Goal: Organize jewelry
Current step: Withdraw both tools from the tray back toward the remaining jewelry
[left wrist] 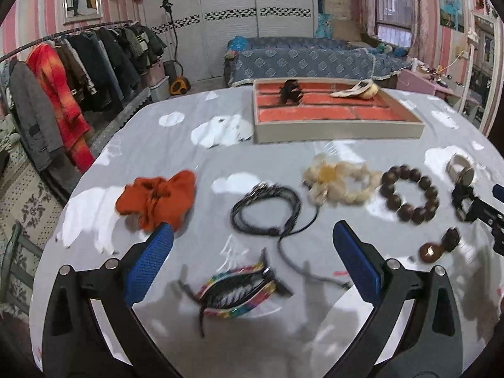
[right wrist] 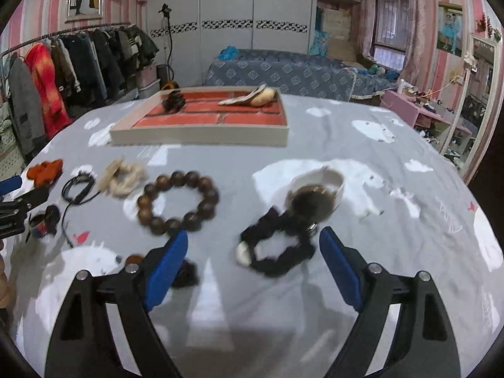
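A beige tray (left wrist: pixel 337 132) with red compartments stands at the far side and holds a black hair claw (left wrist: pixel 291 91) and a cream clip (left wrist: pixel 356 89). My left gripper (left wrist: pixel 252 236) is open and empty above a black cord bracelet (left wrist: pixel 267 208), with a rainbow hair claw (left wrist: pixel 239 293) just below it. An orange scrunchie (left wrist: pixel 157 198), a cream flower scrunchie (left wrist: pixel 340 182) and a brown bead bracelet (left wrist: pixel 409 193) lie in a row. My right gripper (right wrist: pixel 253 245) is open and empty over a black scrunchie (right wrist: pixel 277 245) beside a white-strapped watch (right wrist: pixel 315 198).
The table (right wrist: pixel 378 252) wears a grey cloth with white bear prints. A small brown clip (left wrist: pixel 438 245) lies at the right. A clothes rack (left wrist: pixel 78 53) stands left of the table, a bed (left wrist: pixel 315 60) behind it, a pink dresser (right wrist: pixel 419 110) at the right.
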Demonstrator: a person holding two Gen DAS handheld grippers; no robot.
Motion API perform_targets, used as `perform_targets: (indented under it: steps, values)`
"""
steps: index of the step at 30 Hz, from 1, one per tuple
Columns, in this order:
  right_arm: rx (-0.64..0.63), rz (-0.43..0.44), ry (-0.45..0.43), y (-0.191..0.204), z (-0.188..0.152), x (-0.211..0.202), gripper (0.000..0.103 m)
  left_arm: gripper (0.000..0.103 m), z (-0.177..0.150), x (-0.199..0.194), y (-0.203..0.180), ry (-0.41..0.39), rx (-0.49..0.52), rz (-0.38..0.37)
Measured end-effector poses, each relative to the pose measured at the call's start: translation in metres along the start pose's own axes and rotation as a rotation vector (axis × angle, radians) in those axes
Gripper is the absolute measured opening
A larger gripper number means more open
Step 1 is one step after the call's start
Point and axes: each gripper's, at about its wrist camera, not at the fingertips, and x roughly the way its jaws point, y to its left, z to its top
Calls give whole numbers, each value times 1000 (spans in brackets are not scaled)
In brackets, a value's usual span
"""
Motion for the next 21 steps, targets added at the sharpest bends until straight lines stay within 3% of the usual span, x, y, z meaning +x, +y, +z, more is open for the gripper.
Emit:
perform_targets:
  steps: [15, 21]
  values:
    - [-23, -15, 73, 24, -28, 2, 84, 98, -27, 23, 18, 101, -35, 3]
    - [-7, -5, 70, 24, -27, 2, 83, 98, -27, 24, 17, 98, -43, 3]
